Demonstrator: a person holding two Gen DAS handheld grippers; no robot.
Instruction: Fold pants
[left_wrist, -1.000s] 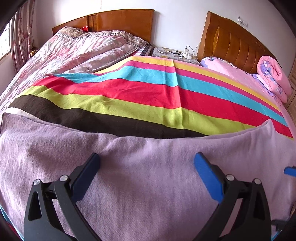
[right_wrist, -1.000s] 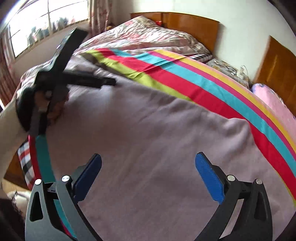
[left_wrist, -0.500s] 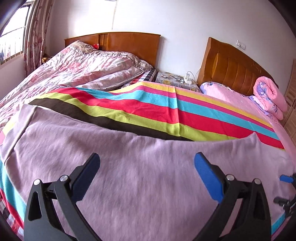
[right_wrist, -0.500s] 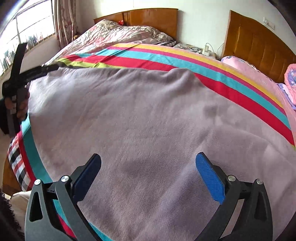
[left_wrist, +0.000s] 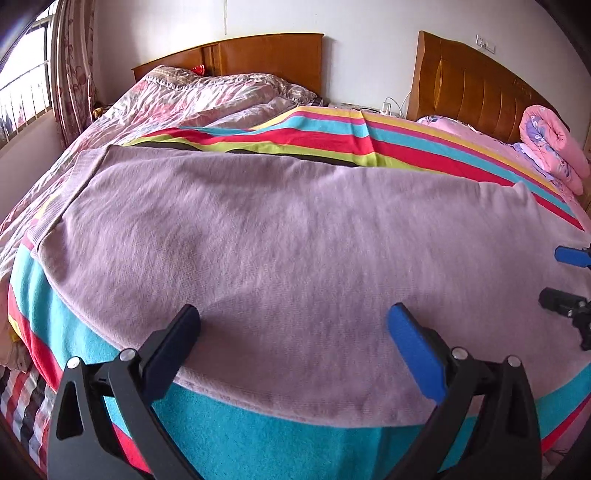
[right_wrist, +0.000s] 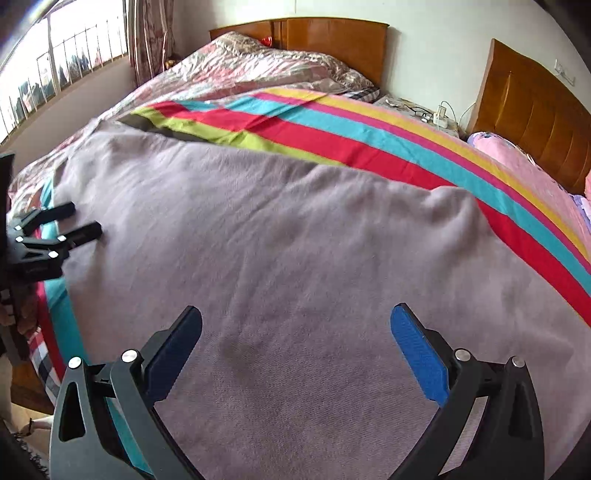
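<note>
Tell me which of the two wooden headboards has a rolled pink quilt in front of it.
The right headboard, with vertical padded panels; the rolled pink quilt lies before it. The left headboard is plain and backs a crumpled floral duvet.

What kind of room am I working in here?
Most likely a home bedroom: two beds with brown wooden headboards, a crumpled floral pink quilt and a rolled pink blanket. The mauve knit pants lie on a striped multicoloured bedspread.

We see bright daylight entering from the window (right_wrist: 55, 70) at ten o'clock, soft shadows, sharp centres, and strong fisheye bending with dark corners.
</note>
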